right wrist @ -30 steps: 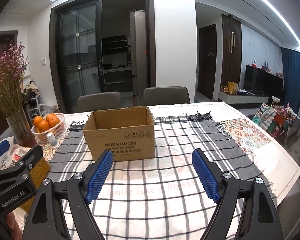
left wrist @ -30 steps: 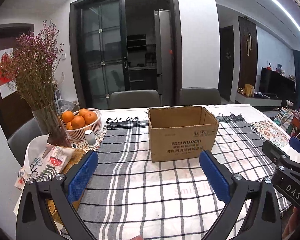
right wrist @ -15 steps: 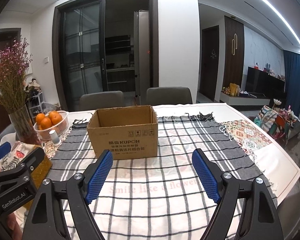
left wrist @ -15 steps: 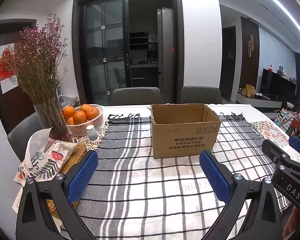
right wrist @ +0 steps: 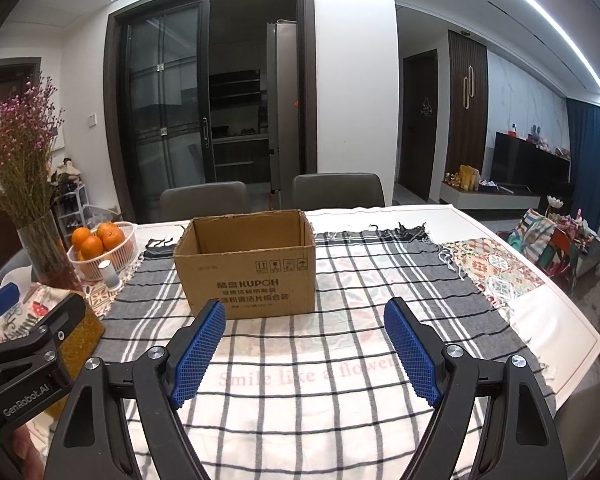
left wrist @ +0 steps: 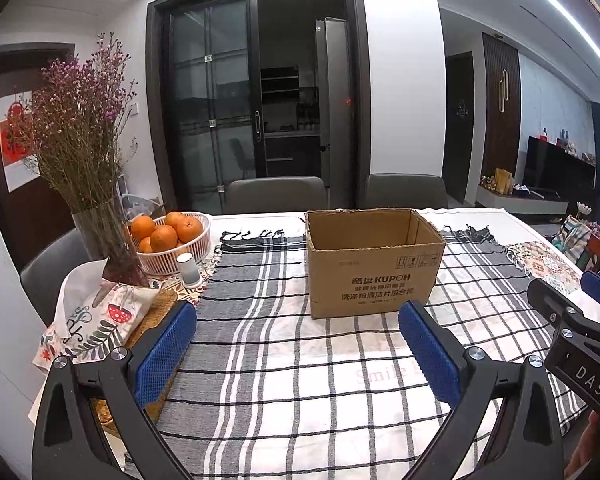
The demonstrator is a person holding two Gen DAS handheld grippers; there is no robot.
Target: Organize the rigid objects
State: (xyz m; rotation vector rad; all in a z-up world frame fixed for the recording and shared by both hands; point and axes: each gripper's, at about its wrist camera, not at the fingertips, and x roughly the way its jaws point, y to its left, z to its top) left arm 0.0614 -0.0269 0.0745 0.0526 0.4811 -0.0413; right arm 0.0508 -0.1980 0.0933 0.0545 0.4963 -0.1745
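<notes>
A dining room at night: white walls, dark glass sliding doors, two grey chairs behind a table, a ceiling light strip, blue curtain and TV at right.

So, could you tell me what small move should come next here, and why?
Probably ease the left gripper toward the basket of oranges: both sets of jaws are open and empty, the cardboard box stands open-topped, and no loose rigid object lies on the checked cloth.
</notes>
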